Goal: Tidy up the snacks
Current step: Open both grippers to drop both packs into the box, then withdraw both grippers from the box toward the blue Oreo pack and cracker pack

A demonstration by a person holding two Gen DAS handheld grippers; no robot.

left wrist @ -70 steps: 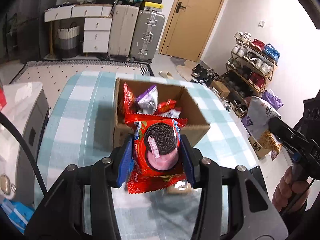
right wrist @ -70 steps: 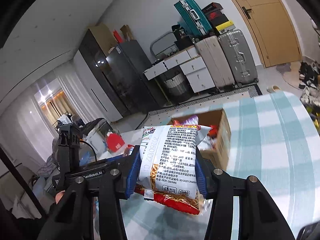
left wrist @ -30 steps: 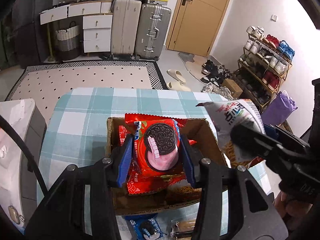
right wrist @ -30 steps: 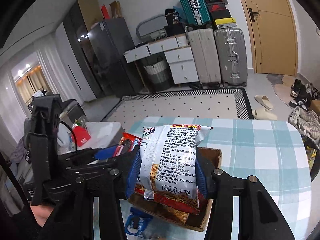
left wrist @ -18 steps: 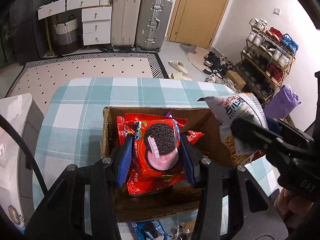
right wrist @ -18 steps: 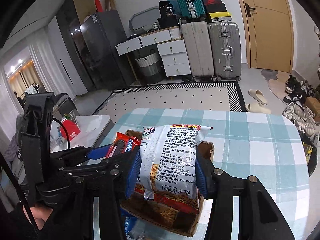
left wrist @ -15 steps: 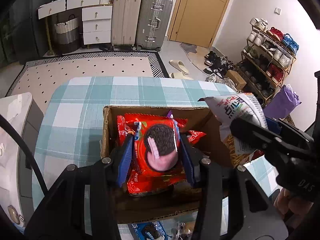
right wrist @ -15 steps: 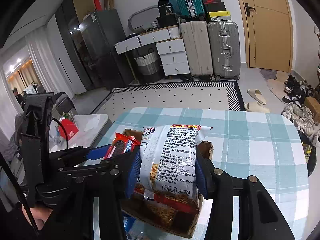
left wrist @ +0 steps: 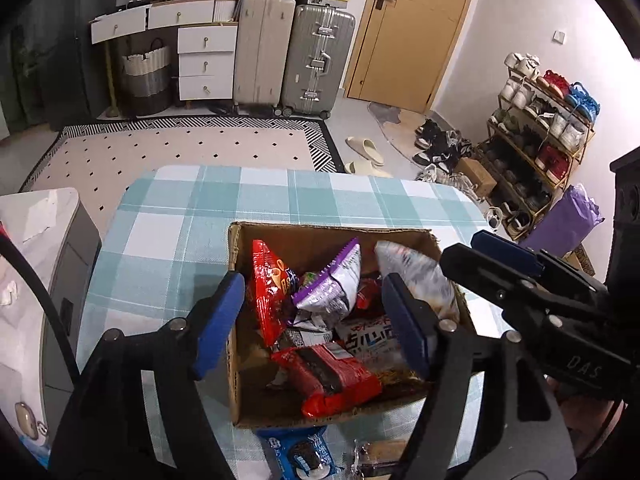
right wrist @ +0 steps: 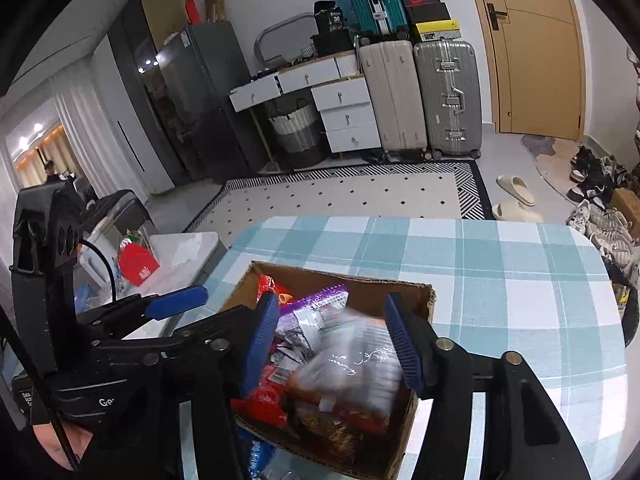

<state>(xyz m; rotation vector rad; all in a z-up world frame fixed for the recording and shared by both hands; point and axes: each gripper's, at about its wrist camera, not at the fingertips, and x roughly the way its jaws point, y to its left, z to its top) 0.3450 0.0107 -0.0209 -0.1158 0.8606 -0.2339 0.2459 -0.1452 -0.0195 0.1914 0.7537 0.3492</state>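
A: Left gripper (left wrist: 312, 320)?
B: Jaws just opened, nothing between them. The red cookie packet (left wrist: 326, 378) it gripped a second ago now lies in the brown cardboard box (left wrist: 236, 360) on the checked worktop (left wrist: 168, 240).
A: Right gripper (right wrist: 334, 340)?
B: Jaws also just opened; the white noodle-snack bag (right wrist: 352, 364), clamped before, is blurred, loose over the box.
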